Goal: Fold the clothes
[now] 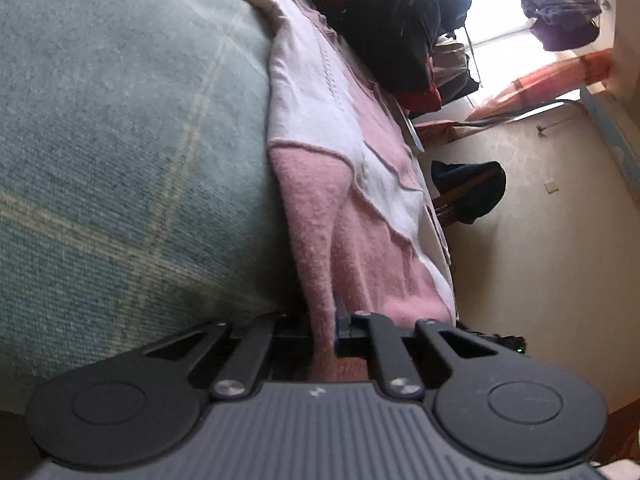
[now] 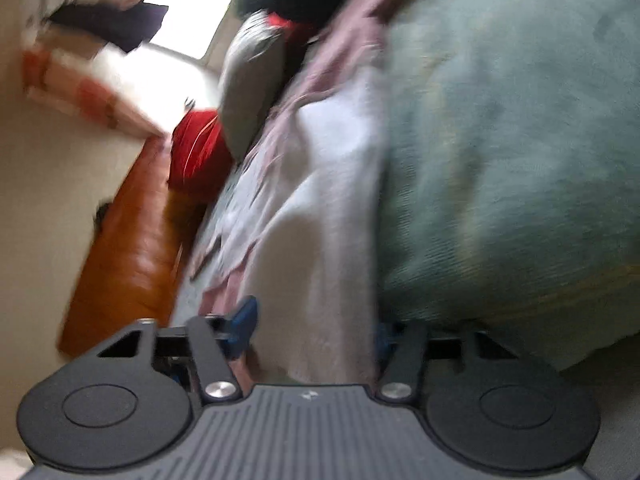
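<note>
A pink and white knit sweater [image 1: 360, 216] lies along the edge of a grey-green checked blanket [image 1: 120, 140]. My left gripper [image 1: 324, 332] is shut on the sweater's pink end, and the fabric runs out between the fingers. The right wrist view is blurred. There the sweater [image 2: 328, 200] shows mostly white beside the same blanket [image 2: 500, 160]. A bunched fold of it fills the gap of my right gripper [image 2: 316, 328], touching both blue pads [image 2: 244, 320]. The fingertips of both grippers are hidden in cloth.
A heap of dark clothes [image 1: 392, 20] sits at the sweater's far end. A dark garment [image 1: 468, 192] hangs over a chair on the pale floor [image 1: 540, 260]. An orange-brown padded edge [image 2: 132, 248], a red item [image 2: 196, 148] and a grey cushion [image 2: 252, 80] lie beside the sweater.
</note>
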Motion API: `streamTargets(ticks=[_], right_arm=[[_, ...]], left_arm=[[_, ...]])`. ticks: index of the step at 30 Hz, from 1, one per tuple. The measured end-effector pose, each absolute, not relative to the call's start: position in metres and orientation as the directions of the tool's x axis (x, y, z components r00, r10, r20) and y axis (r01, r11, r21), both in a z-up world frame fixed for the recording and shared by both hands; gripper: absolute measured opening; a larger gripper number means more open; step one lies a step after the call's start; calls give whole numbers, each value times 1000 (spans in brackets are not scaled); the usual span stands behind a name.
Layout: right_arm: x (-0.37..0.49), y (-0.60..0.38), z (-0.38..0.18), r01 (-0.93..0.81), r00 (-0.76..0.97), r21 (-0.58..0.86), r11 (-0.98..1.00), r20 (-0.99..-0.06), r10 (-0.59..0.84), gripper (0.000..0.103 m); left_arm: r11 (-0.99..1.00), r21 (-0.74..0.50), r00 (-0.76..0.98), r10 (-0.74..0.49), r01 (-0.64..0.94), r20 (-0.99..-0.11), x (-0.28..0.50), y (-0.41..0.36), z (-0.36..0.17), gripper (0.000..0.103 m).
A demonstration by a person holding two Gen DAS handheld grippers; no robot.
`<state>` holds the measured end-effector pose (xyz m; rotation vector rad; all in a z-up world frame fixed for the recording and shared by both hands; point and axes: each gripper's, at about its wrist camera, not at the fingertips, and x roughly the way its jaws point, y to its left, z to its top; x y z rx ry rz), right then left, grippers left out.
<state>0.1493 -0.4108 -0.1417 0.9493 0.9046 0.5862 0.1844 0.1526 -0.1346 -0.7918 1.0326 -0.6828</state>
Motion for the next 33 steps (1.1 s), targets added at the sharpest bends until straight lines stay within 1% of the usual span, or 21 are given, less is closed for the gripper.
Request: streamTargets(ticks=[1,2,3,5,7,14,15,17,18,20,21,22,24,25,26,27,28,29,30,32,33], right_arm=[[151,-416,-147,-4,510,881,474,-406,758,17],[152,-419,-153,25,506,881,473,-419,753,13],[152,-420,-156,33,510,894,446,-399,762,13],[149,-416,-146,24,519,875,483,-424,742,15],[145,-409,-127,-10,534,845,534,-447,718,15],[134,-434,-65,-106,625,841,531,-359,693,15],[137,-438,-61,-106,628,831,546,-370,685,15],[141,-439,-64,-83,599,810,581,-425,678,16],[142,-439,-68,-66,582,798,599,-457,673,17],[143,-433,-85,-12,524,751,660,-557,644,20],[142,-431,-88,9,509,729,684,-593,625,21],[141,-429,-91,29,492,705,708,-627,604,20],[139,-425,-96,65,461,652,755,-691,557,23],[137,-423,-85,56,483,602,796,-714,506,31],[134,-420,-73,45,507,547,836,-733,452,44],[133,-411,-58,12,552,459,889,-744,377,51],[132,-403,-42,-19,596,366,930,-743,304,61],[135,-392,-31,-63,631,297,953,-728,269,62],[141,-379,-21,-111,658,245,963,-709,255,62],[162,-352,-7,-199,688,170,965,-677,261,63],[176,-344,-5,-226,684,163,960,-675,275,63]], left_arm=[[560,-818,367,-793,130,-485,183,151,-132,11],[573,-808,373,-785,135,-494,181,150,-129,10],[579,-804,379,-779,131,-499,180,151,-125,7],[583,-803,403,-769,122,-497,176,153,-117,5],[574,-805,434,-770,148,-468,171,158,-101,5],[564,-777,507,-774,279,-379,166,174,-38,5],[566,-773,506,-775,286,-379,166,175,-34,5],[574,-771,489,-775,276,-401,167,173,-36,5],[581,-770,469,-775,265,-423,168,172,-40,6],[626,-755,433,-746,195,-506,167,172,-59,7],[653,-741,401,-728,159,-556,167,172,-69,8],[691,-713,390,-694,124,-605,164,174,-75,9],[757,-644,381,-631,111,-676,155,179,-75,15],[792,-598,399,-592,125,-701,151,180,-67,17],[824,-548,418,-551,140,-722,147,181,-58,23],[855,-483,450,-513,189,-731,147,178,-45,30],[879,-415,484,-475,234,-735,147,174,-32,35],[894,-353,510,-448,278,-734,153,164,-22,43],[903,-289,537,-423,318,-730,158,154,-11,46],[898,-210,560,-410,386,-720,179,128,2,46],[884,-216,551,-433,415,-714,193,116,5,47]])
